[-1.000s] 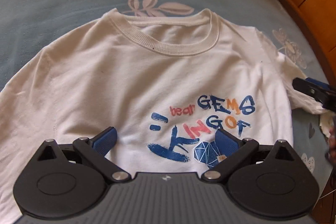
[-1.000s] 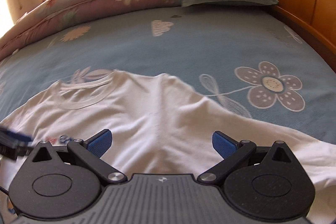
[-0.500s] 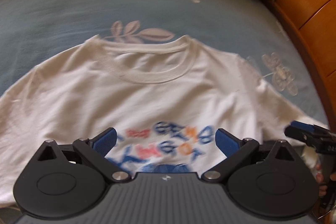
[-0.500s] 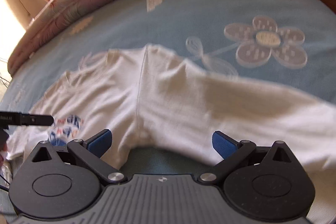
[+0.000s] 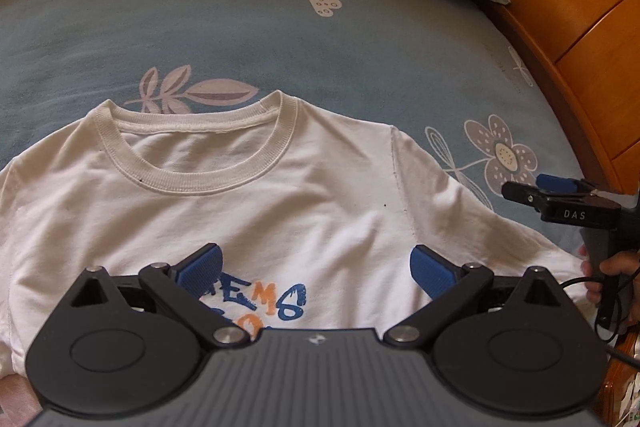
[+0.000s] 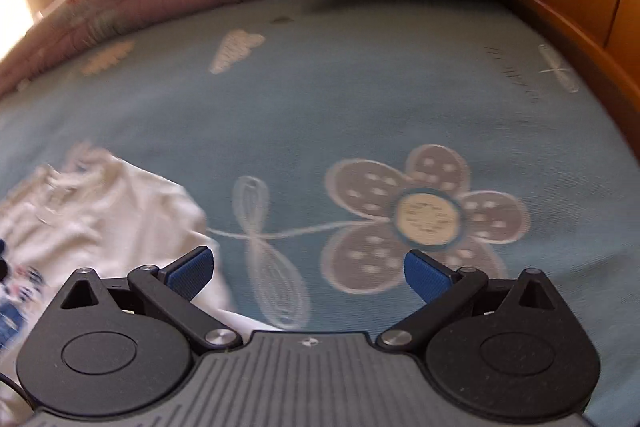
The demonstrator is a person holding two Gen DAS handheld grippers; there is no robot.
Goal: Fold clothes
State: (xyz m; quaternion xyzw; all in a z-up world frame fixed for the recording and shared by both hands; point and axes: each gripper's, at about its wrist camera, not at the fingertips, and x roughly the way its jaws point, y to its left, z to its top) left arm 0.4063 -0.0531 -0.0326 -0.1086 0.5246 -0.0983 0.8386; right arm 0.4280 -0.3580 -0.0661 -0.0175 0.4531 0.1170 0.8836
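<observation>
White T-shirt [image 5: 256, 219] spread flat, print up, on the blue bedsheet [image 5: 240, 39].
Both claws, left gripper [image 5: 316, 267] and right gripper [image 6: 308, 269], gape wide, holding nothing; the thin limp cotton looks best pinched at sleeve or shoulder seam.

— What's my left gripper [image 5: 316, 263] look like?
— Black round-hinged linkage arms, silver screws, ribbed grey body, blue ribbed fingers [image 5: 200, 263].
— My right gripper [image 6: 308, 267]?
— Same; "DAS" lettering and a black cable [image 5: 576, 281].

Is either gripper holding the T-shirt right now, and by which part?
Nothing is held. Left gripper and right gripper are both open above the T-shirt.
</observation>
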